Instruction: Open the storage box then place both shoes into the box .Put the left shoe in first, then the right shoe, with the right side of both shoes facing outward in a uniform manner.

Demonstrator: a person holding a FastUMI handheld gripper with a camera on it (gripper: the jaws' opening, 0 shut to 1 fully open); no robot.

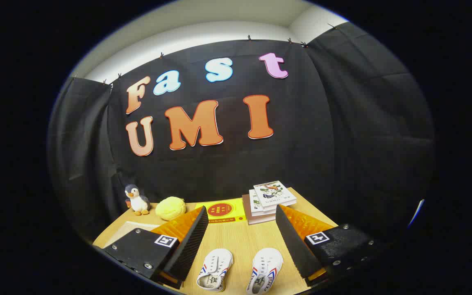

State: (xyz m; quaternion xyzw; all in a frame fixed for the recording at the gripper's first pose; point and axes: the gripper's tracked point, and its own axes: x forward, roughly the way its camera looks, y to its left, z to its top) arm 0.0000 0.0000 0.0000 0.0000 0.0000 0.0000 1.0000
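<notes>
Black cloth (301, 135) is hanging clipped along its top edge as the booth's back and side walls, a pale wall and ceiling (219, 28) are showing above it in the upper part of the frame, and a light wooden table (240, 241) is lying below.

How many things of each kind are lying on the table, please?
Shoes: 2
Books: 3, stacked
Plush toys: 2, penguin, yellow ball
Yellow box: 1
Total: 8
Fingers open, shoes between them.
</notes>
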